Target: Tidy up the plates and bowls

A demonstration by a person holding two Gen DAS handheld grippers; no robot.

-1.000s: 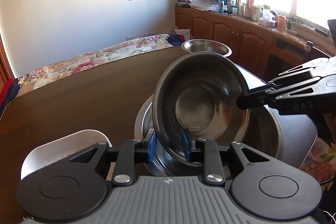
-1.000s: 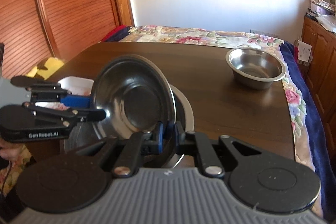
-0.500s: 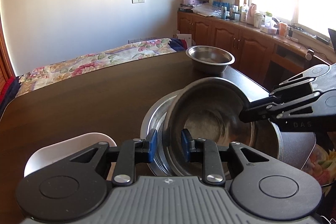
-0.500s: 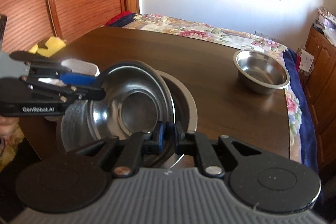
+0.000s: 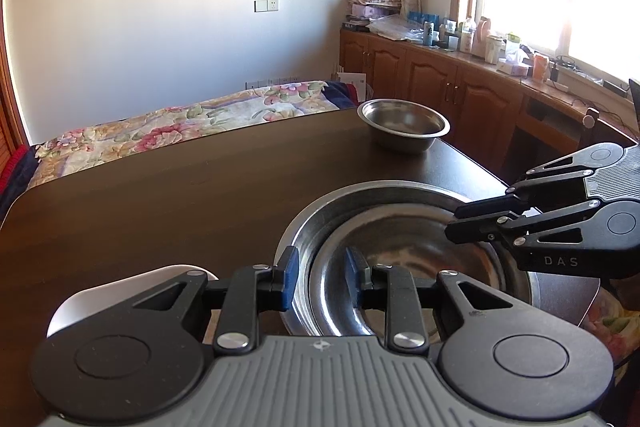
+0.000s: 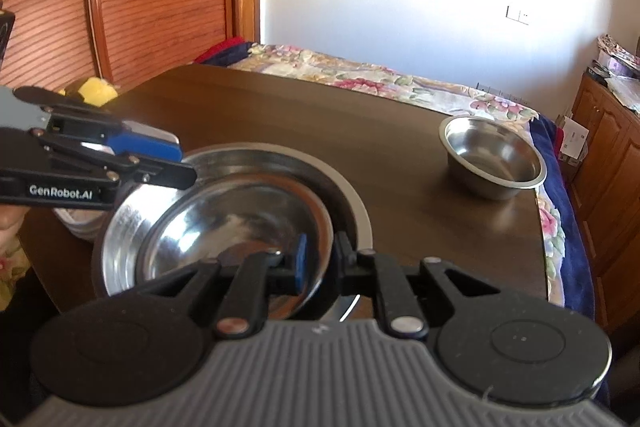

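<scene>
Because nesting saves room, my dark wooden table carries the wide steel basin with the medium steel bowl now seated inside it, while the small steel bowl waits well apart. My left gripper and right gripper both stand narrowly parted astride the medium bowl's rim, apparently releasing.

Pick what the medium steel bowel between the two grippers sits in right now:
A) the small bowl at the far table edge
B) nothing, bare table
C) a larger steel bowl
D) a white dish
C: the medium steel bowl lies nested inside the larger steel bowl, whose rim rings it.
</scene>
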